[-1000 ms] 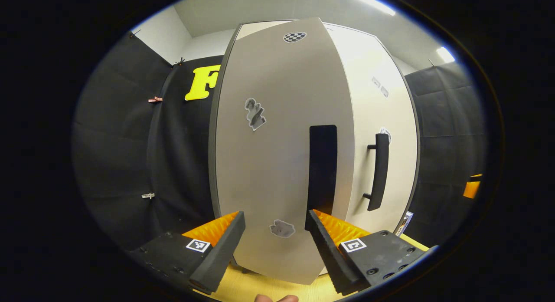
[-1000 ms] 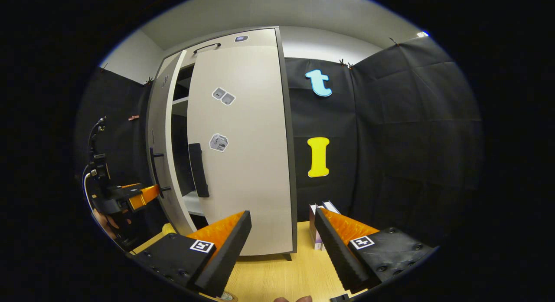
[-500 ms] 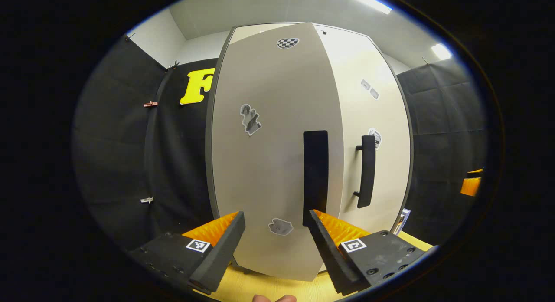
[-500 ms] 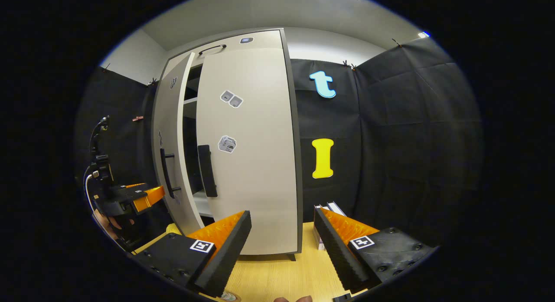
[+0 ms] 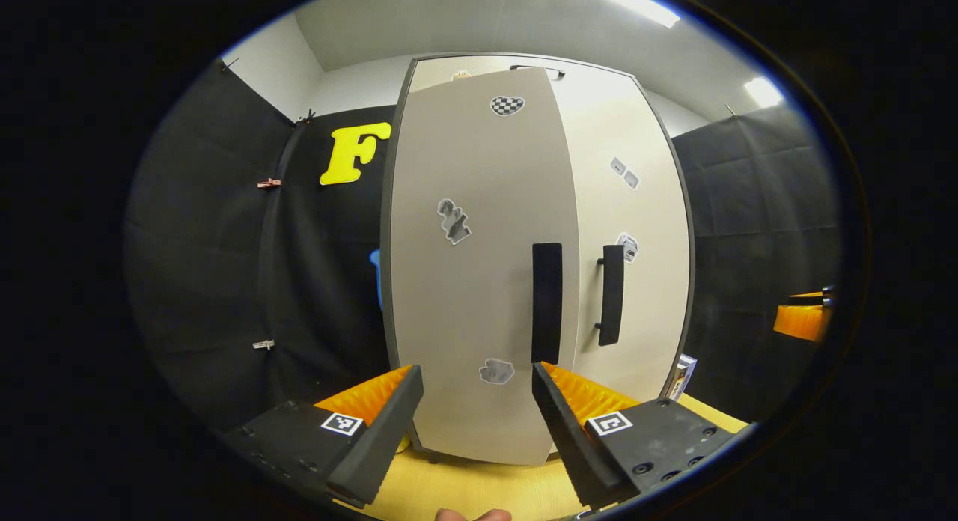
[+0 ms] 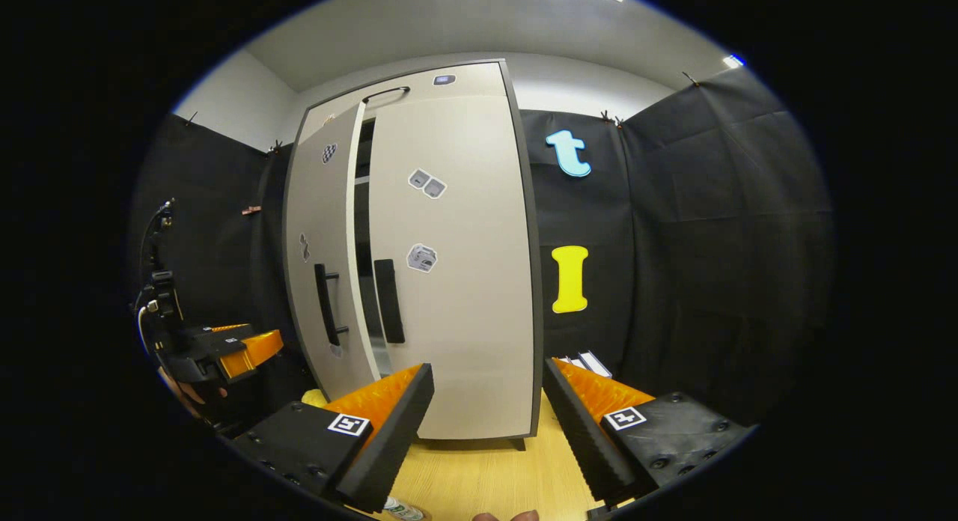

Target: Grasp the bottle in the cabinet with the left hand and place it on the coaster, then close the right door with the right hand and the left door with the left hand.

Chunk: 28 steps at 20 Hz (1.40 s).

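Before the cabinet (image 6: 449, 281), left door (image 5: 479, 281) seemingly ajar, left gripper (image 5: 475, 424) and right gripper (image 6: 486, 431) spread wide, holding nothing

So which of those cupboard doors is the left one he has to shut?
Find the tall pale cabinet on the wooden table. Its left door has a checkered heart sticker near the top and stands slightly ajar, while the right door beside it is shut.
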Available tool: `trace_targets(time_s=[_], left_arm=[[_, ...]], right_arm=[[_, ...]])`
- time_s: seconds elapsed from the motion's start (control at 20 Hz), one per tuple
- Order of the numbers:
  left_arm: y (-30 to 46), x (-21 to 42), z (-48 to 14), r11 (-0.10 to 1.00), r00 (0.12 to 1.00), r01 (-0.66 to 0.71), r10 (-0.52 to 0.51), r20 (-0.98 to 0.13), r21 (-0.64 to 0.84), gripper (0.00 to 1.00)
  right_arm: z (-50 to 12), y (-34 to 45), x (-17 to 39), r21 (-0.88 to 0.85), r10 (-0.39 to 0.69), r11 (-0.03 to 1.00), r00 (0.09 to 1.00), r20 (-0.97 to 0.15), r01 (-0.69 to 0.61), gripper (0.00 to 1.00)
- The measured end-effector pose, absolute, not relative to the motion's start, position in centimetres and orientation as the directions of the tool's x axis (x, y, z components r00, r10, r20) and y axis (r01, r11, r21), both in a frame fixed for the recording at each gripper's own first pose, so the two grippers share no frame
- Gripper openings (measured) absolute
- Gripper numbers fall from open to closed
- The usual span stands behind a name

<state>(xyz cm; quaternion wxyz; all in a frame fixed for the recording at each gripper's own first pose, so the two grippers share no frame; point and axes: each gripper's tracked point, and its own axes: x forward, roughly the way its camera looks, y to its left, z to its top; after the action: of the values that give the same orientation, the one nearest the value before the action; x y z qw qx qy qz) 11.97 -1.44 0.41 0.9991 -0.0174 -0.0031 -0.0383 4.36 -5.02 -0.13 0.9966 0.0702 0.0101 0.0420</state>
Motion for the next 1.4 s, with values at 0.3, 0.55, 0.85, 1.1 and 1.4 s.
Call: trace_targets(time_s=[0.3, 0.55, 0.85, 1.1, 1.4], left_arm=[[0.7, 8.6, 0.3, 0.997, 0.998, 0.057, -0.057, -0.002, -0.052, 0.93], [2.3, 6.3, 0.2, 0.998, 0.999, 0.038, -0.038, -0.003, -0.045, 0.94], [3.2, 4.8, -0.2, 0.999, 0.999, 0.028, -0.029, -0.013, -0.042, 0.94], [3.1, 4.6, 0.2, 0.999, 1.0, 0.03, -0.03, 0.004, -0.022, 0.94], [2.1, 4.5, -0.1, 0.999, 0.999, 0.045, -0.045, -0.006, -0.016, 0.94]], right_arm=[[-0.2, -3.3, 2.8, 0.141, 0.103, 0.985, 0.995, -0.015, -0.1, 0.98], [0.2, -2.0, 1.7, 0.137, 0.118, 0.984, 0.993, -0.006, -0.116, 0.98], [0.2, -1.3, 1.2, 0.135, 0.127, 0.983, 0.992, 0.0, -0.126, 0.98], [0.4, -1.2, 1.5, 0.13, 0.121, 0.984, 0.993, 0.0, -0.12, 0.98], [0.6, -1.6, 1.4, 0.135, 0.118, 0.984, 0.993, 0.012, -0.118, 0.97]])
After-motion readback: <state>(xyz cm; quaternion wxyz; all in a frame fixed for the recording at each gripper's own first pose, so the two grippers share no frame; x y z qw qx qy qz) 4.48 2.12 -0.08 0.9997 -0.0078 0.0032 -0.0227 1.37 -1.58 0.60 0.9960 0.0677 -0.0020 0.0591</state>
